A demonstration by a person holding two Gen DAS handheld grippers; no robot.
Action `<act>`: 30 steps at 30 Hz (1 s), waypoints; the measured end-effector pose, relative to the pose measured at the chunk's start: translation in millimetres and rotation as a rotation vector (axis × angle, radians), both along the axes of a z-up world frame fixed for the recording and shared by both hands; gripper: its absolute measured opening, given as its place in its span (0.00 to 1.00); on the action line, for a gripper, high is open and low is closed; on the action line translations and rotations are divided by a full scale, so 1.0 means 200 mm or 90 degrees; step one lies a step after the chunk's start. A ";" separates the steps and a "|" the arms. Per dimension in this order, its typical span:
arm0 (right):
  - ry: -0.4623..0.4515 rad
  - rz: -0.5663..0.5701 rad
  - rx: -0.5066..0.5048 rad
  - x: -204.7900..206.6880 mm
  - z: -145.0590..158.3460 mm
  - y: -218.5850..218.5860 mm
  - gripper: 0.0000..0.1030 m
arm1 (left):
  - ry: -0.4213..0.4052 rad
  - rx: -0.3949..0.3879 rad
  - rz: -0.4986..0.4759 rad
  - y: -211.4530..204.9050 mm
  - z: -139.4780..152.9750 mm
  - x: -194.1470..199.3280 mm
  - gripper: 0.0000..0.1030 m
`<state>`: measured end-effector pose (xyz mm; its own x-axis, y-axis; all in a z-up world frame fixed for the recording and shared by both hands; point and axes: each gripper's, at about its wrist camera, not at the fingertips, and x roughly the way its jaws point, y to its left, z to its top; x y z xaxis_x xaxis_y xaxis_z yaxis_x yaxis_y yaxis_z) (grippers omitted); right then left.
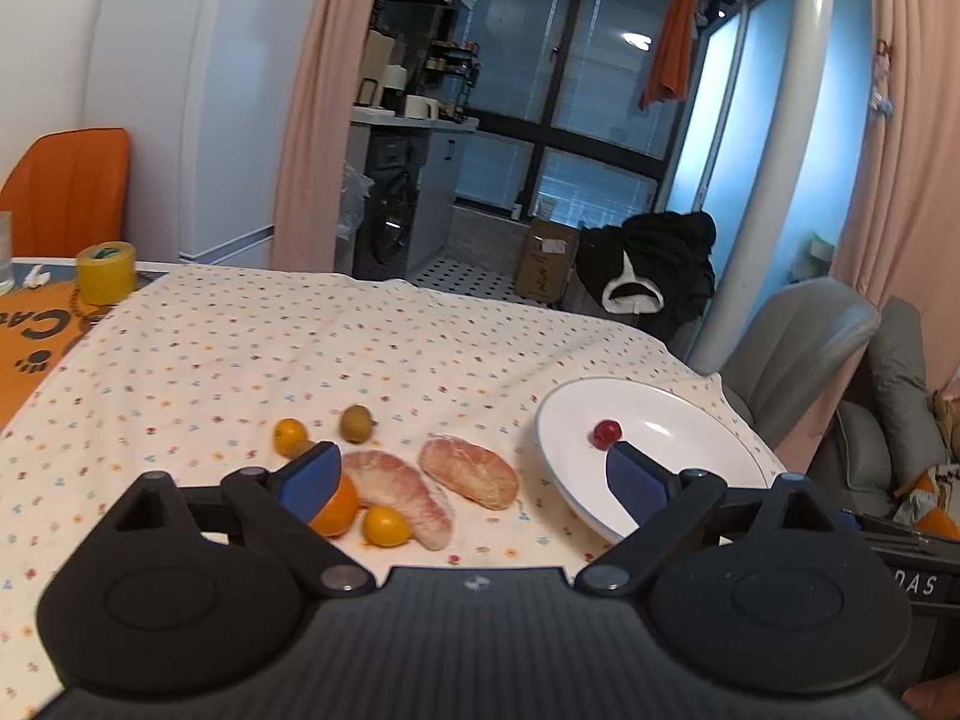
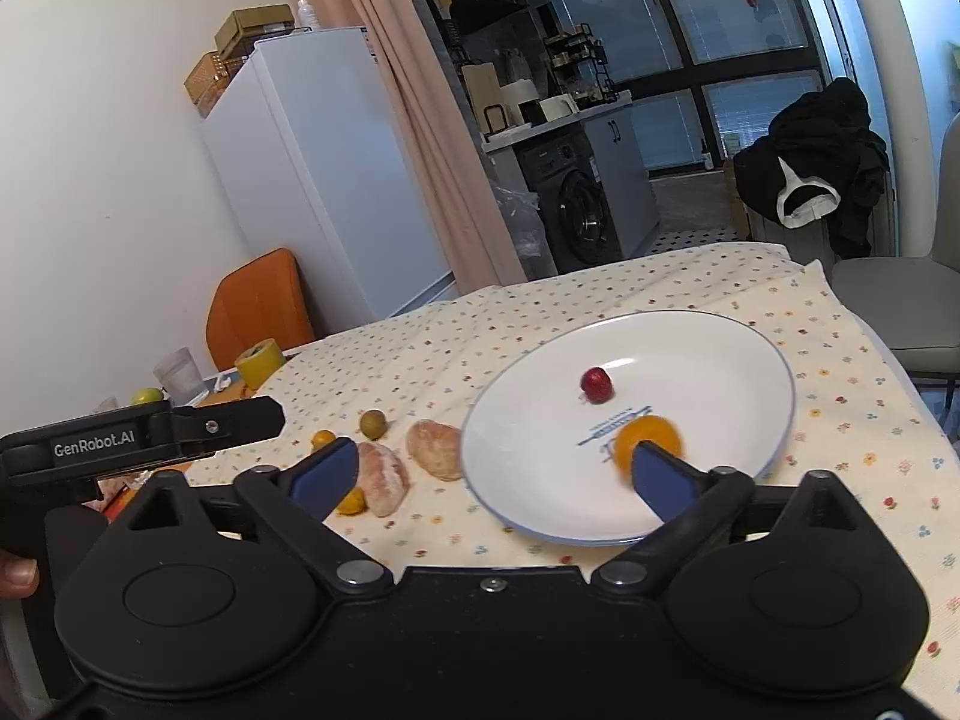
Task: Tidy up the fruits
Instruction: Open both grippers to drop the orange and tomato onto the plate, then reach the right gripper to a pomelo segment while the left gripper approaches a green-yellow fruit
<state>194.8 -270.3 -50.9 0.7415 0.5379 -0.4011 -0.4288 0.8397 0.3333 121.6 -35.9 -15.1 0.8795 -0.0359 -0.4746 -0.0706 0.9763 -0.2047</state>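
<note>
White lettering reading "GenRobot.AI" is showing on the black body of the left gripper (image 2: 150,441), seen from the right wrist view. Large dark letters "Ca", cut off at the edge, are appearing beside a paw print on the orange mat (image 1: 36,336). The letters "DAS" are showing on a dark object (image 1: 918,585) at the right edge. A blue mark printed on the plate (image 2: 750,360) is staying too small to read.

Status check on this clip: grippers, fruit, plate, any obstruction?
Left gripper open, empty. Right gripper open over white plate; orange fruit, blurred, by its right finger. Red fruit plated. Pomelo segments on tablecloth. No obstruction seen.
</note>
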 end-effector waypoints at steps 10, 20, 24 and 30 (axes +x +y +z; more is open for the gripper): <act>0.000 0.027 -0.004 -0.06 0.04 0.12 1.00 | -0.028 -0.015 0.048 0.15 0.03 -0.14 0.94; -0.002 0.057 -0.005 -0.11 0.02 0.21 1.00 | -0.024 -0.003 0.068 0.25 0.04 -0.22 0.94; -0.005 0.077 -0.002 -0.13 0.02 0.25 1.00 | -0.011 -0.007 0.071 0.28 0.03 -0.24 0.94; -0.007 0.094 -0.014 -0.12 0.03 0.31 1.00 | 0.000 -0.004 0.068 0.33 0.01 -0.26 0.94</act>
